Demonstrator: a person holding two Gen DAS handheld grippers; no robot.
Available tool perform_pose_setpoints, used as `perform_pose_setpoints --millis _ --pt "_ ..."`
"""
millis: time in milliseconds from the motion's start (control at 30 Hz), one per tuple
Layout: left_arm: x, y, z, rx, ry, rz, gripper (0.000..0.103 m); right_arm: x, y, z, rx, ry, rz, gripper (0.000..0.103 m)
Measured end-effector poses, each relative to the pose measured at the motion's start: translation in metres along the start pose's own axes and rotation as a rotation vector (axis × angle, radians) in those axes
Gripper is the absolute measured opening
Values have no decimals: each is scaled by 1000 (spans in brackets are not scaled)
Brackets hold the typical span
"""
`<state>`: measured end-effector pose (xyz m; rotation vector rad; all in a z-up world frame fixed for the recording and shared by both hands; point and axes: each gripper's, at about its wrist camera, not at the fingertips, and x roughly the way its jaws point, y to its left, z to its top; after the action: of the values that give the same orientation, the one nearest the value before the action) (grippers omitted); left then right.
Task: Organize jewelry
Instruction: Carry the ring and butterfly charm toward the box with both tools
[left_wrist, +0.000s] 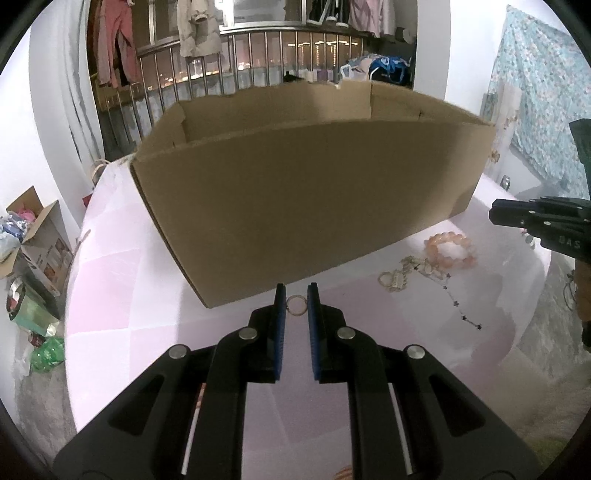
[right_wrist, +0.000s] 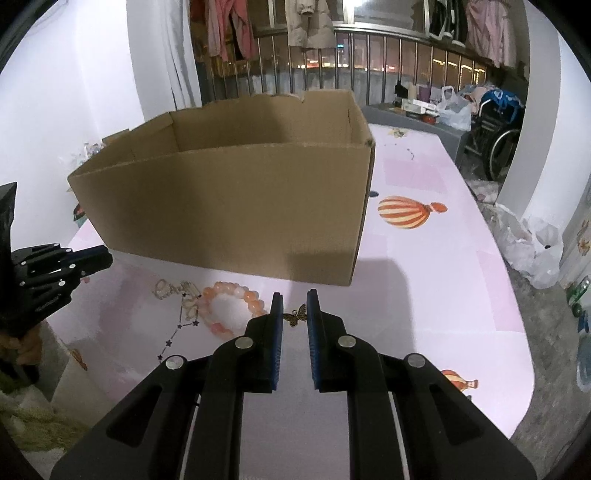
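The table (right_wrist: 424, 280) carries an open box (right_wrist: 236, 206) at the far side. A bead bracelet (right_wrist: 232, 306) lies near it. The left hand-held gripper (left_wrist: 296, 295) is clamped on a ring (left_wrist: 296, 305), the right hand-held gripper (right_wrist: 294, 304) on a butterfly charm (right_wrist: 294, 316).

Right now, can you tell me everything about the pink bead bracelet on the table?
The pink bead bracelet is a closed ring of round, glossy beads in pale pink and peach, like polished stone. It lies flat on the pink table cover, in front of the cardboard box, apart from it. A small pale trinket and a thin dark-beaded chain lie against its edge. Neither gripper touches it.
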<state>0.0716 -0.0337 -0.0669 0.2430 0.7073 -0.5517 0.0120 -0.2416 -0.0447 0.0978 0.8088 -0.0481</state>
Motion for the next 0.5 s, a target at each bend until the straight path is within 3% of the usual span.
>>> perform_pose_setpoints --millis 233,400,500 --pt "-48 -3 21 -3 -104 -34 10 -35 10 19 -11 -67 18 13" --pt "-82 0 59 19 -216 -64 11 -63 21 51 -33 -176 59 13" --pt "-80 5 86 19 -236 -88 11 -69 24 74 -49 -238 97 13"
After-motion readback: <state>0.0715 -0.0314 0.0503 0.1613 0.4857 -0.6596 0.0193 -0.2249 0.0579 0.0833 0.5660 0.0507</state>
